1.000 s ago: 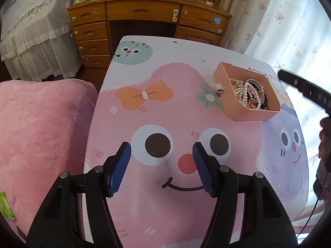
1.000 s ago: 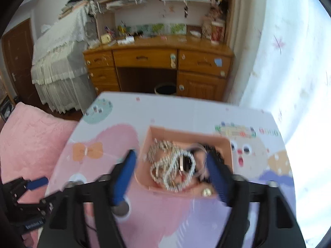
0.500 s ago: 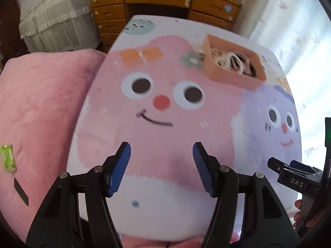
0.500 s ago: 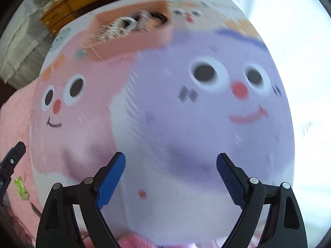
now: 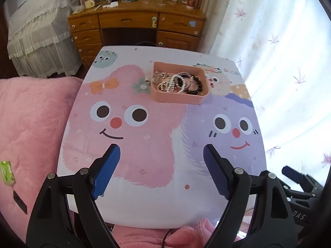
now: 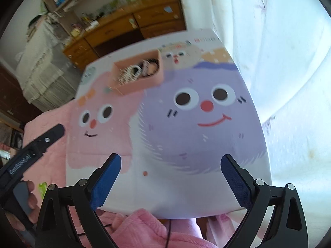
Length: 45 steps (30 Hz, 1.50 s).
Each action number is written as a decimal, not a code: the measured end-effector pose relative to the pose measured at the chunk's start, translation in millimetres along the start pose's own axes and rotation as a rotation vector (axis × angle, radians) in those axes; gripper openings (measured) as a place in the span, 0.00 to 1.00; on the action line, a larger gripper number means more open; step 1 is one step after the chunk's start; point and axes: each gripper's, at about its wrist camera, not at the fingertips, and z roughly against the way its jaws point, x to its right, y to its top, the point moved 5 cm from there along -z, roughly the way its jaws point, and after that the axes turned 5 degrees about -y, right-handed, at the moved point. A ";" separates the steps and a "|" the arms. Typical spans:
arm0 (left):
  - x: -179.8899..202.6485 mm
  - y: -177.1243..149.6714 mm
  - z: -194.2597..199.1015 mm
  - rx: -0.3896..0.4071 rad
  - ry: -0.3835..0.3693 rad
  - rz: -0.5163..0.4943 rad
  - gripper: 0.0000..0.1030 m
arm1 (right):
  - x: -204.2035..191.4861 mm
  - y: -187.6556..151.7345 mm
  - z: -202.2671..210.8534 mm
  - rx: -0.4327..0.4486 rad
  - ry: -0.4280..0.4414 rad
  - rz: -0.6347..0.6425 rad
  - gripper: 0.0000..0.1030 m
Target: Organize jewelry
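A pink open box (image 5: pixel 178 98) stands on the far middle of the cartoon-printed table (image 5: pixel 144 206). It holds tangled jewelry: pearl and silver strands (image 5: pixel 168 82) and a black bead bracelet (image 5: pixel 196 82). The box also shows, blurred, in the right wrist view (image 6: pixel 142 82). My left gripper (image 5: pixel 161 165) is open and empty over the table's near edge. My right gripper (image 6: pixel 170 175) is open and empty, also over the near edge, well short of the box.
A pink blanket (image 5: pixel 29 124) lies left of the table, with a green wrapper (image 5: pixel 7 172) on it. A wooden desk with drawers (image 5: pixel 136 26) stands behind. White curtains (image 5: pixel 279 62) hang on the right. The other gripper shows at the left in the right wrist view (image 6: pixel 35 146).
Both grippers have drawn back from the box to the table's near edge. The left jaws stand wider apart than before. The jewelry stays in the box.
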 end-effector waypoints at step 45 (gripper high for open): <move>3.1 -33.9 58.9 0.114 0.140 0.005 1.00 | -39.2 3.6 40.6 0.136 0.065 0.140 0.99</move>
